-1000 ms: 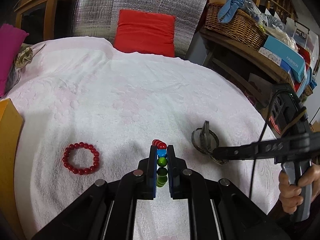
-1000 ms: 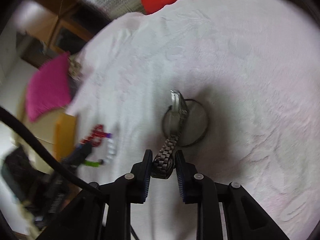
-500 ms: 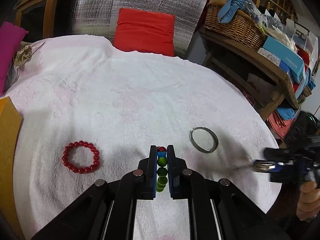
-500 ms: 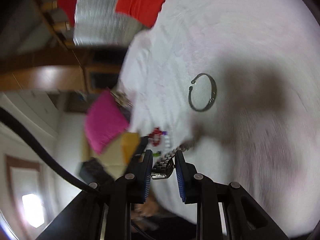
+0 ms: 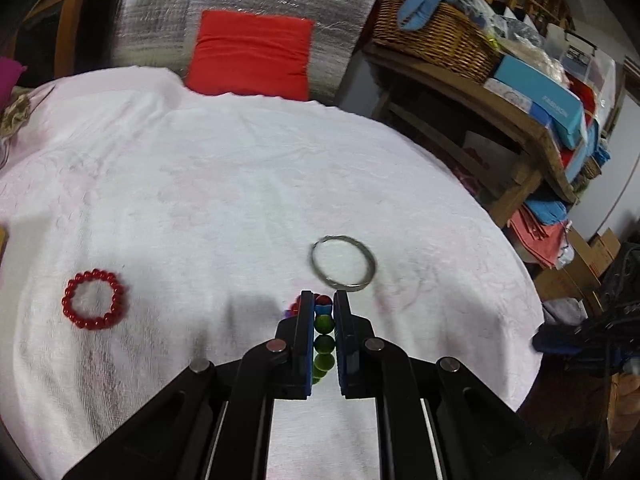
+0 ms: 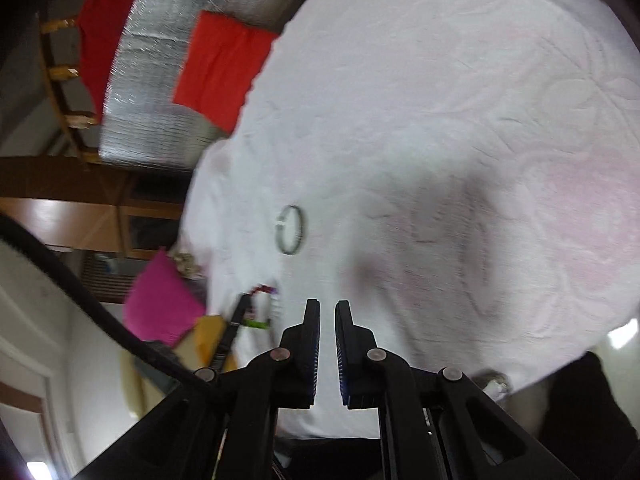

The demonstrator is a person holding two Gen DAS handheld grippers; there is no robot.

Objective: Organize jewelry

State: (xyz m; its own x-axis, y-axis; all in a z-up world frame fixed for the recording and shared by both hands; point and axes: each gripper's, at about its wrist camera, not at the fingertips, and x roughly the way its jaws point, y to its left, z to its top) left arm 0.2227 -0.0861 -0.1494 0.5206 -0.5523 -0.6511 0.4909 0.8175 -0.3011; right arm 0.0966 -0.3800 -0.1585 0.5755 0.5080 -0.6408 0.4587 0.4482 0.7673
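Multicolour bead bracelet (image 5: pixel 322 334) clamped in left gripper (image 5: pixel 323 308) just off the cloth (image 5: pixel 240 184) — red bracelet (image 5: pixel 95 299) and metal bangle (image 5: pixel 343 263) lying loose, unsorted. Right gripper (image 6: pixel 327 312) pinched together, seemingly empty. Barely started, probably.

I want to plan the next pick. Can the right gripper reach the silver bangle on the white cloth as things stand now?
Probably yes. The right gripper is shut with nothing between its jaws, and only bare white cloth lies between it and the silver bangle. It must open first.

Red bead bracelet (image 5: pixel 94 299), white cloth (image 5: pixel 240 184)
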